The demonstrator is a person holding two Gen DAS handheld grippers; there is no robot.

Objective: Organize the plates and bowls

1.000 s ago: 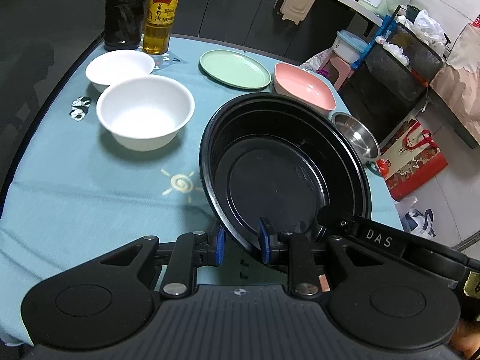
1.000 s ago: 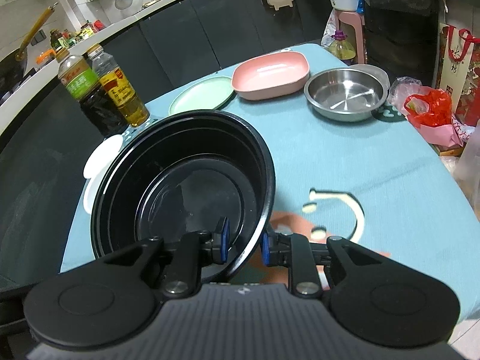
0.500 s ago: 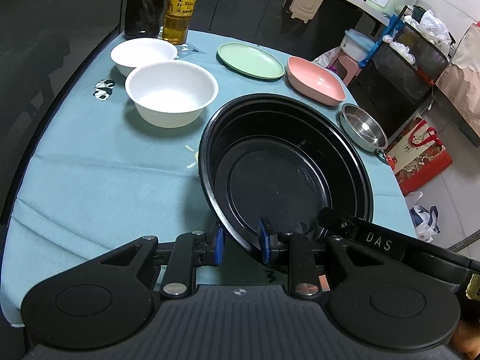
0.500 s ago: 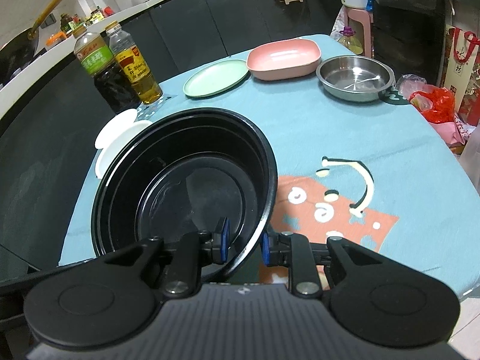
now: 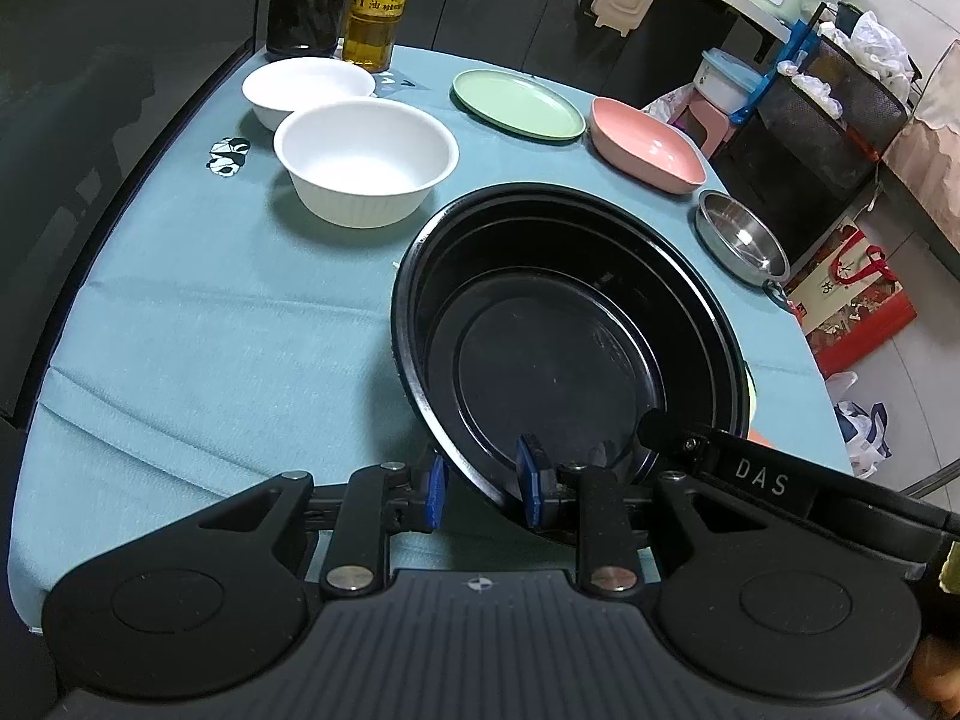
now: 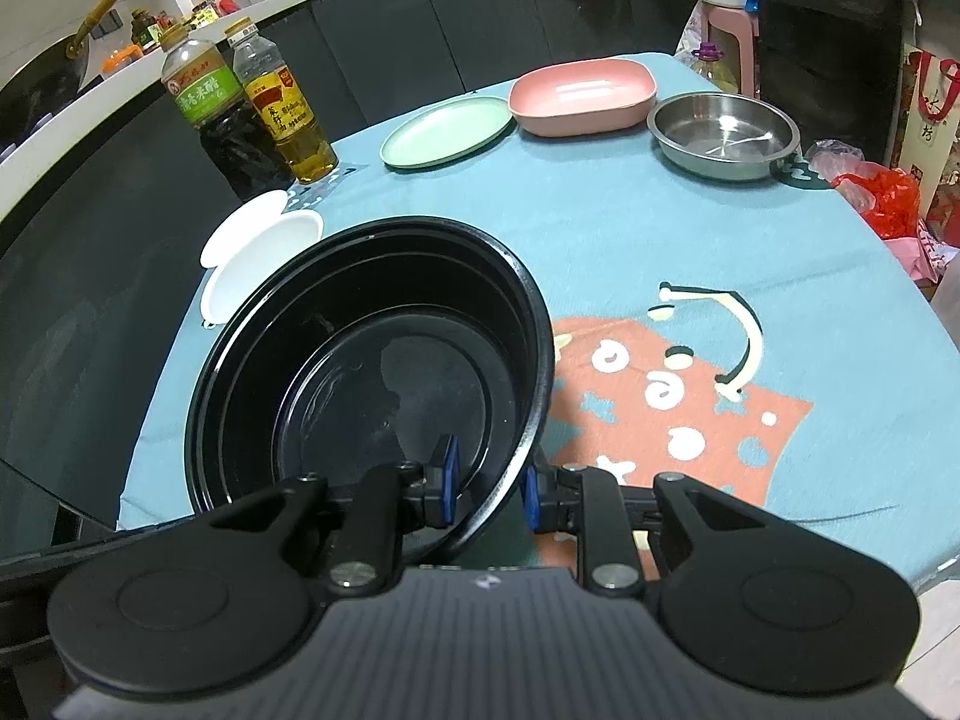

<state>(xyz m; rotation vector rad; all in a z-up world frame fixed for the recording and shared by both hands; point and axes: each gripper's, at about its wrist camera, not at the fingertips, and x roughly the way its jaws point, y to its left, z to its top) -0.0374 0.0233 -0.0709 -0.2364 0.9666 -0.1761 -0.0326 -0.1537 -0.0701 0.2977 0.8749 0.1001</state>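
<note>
A large round black plastic bowl (image 5: 570, 354) hangs tilted above the teal tablecloth (image 5: 198, 330), its near rim pinched by the left gripper (image 5: 483, 489) and its opposite rim by the right gripper (image 6: 489, 483), one blue pad inside and one outside each. Two white paper bowls (image 5: 366, 159), a flat green plate (image 5: 519, 103), a pink square dish (image 5: 648, 144) and a steel pan (image 5: 741, 237) sit beyond it.

Your left gripper (image 5: 483, 489) and right gripper (image 6: 487, 481) both angle downward, each clamped over the near rim of the black bowl (image 5: 564, 354).
</note>
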